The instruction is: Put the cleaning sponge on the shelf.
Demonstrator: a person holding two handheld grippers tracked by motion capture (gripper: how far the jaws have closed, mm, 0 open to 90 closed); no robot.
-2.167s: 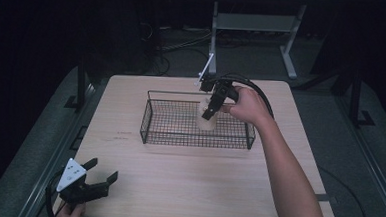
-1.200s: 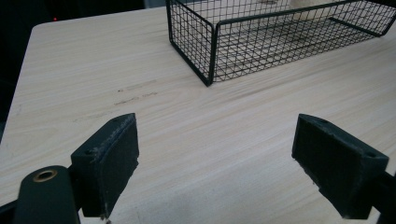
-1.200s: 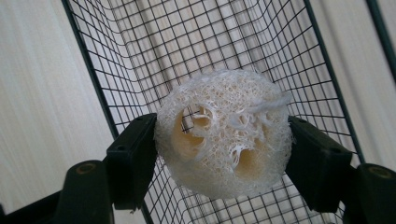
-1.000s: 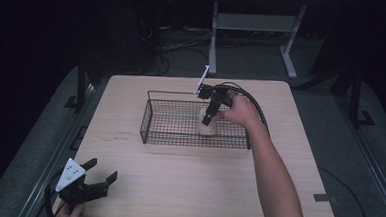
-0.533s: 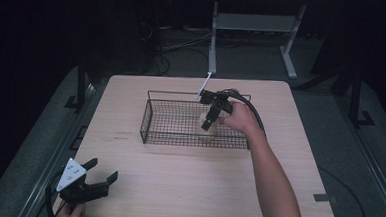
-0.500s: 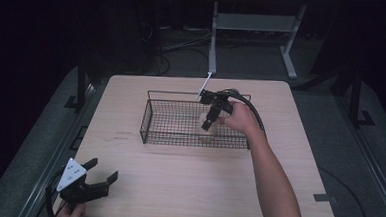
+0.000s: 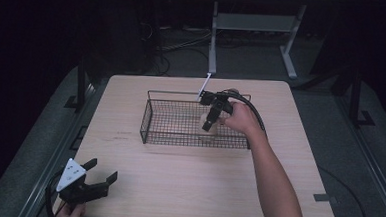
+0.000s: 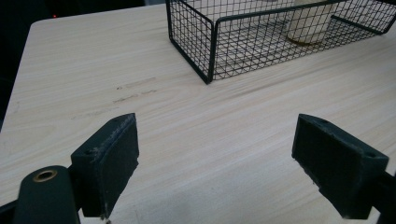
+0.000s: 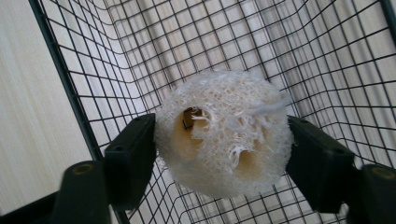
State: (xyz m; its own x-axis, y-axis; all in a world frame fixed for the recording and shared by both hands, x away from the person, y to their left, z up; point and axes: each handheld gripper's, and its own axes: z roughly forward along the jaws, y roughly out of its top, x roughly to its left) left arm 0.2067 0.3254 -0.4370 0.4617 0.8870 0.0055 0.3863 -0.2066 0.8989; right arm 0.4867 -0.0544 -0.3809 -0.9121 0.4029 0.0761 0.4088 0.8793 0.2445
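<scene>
A pale, porous loofah piece [image 9: 224, 135] stands upright on the floor of the black wire basket [image 7: 179, 138], near its right end. My right gripper [image 9: 222, 140] reaches down into the basket from above, and its pads still touch the loofah on both sides. Its jaws have just been opening, with the loofah between them. The high view has the right gripper [image 7: 209, 122] over the loofah [image 7: 208, 131]. At the table's front left corner my left gripper [image 7: 102, 169] rests open and holds nothing. The left gripper view looks past its wide jaws at the basket [image 8: 210, 51] and loofah [image 8: 308, 23].
The basket sits at the middle back of the light wooden table [image 7: 192, 188]. A black cable [image 7: 253, 114] arcs from the right gripper over the person's hand. A white stick [image 7: 204, 86] leans at the basket's back rim.
The right gripper has sunk a little deeper into the basket and set the loofah on the mesh floor. The left gripper has stayed in place.
</scene>
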